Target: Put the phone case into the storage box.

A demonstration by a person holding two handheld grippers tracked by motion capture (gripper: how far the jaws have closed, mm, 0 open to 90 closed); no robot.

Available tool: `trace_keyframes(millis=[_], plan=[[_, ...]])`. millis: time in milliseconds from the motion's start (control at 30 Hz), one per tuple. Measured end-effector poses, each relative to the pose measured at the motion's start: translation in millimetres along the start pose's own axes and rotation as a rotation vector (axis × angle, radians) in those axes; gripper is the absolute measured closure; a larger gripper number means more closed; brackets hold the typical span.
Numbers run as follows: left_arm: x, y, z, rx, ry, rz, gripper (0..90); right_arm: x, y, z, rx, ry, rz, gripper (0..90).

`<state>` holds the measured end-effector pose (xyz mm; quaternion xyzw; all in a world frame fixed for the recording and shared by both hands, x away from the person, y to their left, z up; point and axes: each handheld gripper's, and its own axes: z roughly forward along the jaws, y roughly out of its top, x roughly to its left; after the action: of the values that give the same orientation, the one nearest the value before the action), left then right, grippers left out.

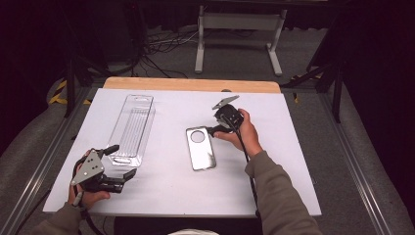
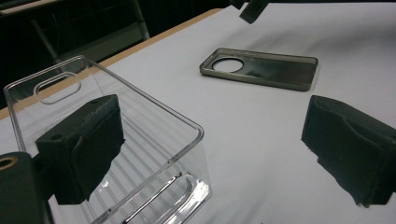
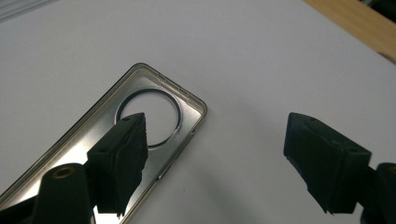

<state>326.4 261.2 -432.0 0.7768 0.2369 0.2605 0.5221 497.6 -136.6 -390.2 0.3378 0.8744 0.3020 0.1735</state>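
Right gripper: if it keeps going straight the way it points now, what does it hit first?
Probably the phone case. The right gripper angles down at its round-cutout end, jaws open, one jaw over the case and the other over the bare white table. Height above it is unclear, so contact order is a guess.

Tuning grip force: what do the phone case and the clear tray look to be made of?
Phone case: probably soft translucent smoky plastic, glossy; table shows through its round camera cutout, and the inside reflects light in the right gripper view.
Clear tray: likely rigid transparent plastic, glossy; ribbed floor, sharp highlights on the rim, a slot handle at one end.
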Motion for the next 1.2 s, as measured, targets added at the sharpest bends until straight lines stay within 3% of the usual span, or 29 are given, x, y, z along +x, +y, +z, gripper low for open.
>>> trace_keyframes(millis=[333, 567, 933, 1100, 1200], plan=[[0.1, 0.2, -0.9, -0.005, -0.006, 0.008, 6.1, -0.5, 21.8, 27.9, 0.113, -0.007, -0.006, 24.7], [0.0, -0.4, -1.2, -0.007, -0.013, 0.000, 6.2, 0.7, 28.4, 49.4, 0.197, 0.022, -0.005, 32.4], [1.5, -0.4, -2.1, -0.009, -0.031, -0.008, 6.2, -7.5, 28.6, 66.7, 0.308, 0.062, 0.019, 59.6], [4.8, -1.7, -2.5, -0.010, -0.032, -0.023, 6.2, -11.7, 34.7, 71.0, 0.349, 0.076, 0.034, 64.4], [3.7, -2.0, -2.3, -0.014, -0.035, -0.023, 6.2, -8.4, 39.3, 73.9, 0.388, 0.084, 0.023, 75.7]])
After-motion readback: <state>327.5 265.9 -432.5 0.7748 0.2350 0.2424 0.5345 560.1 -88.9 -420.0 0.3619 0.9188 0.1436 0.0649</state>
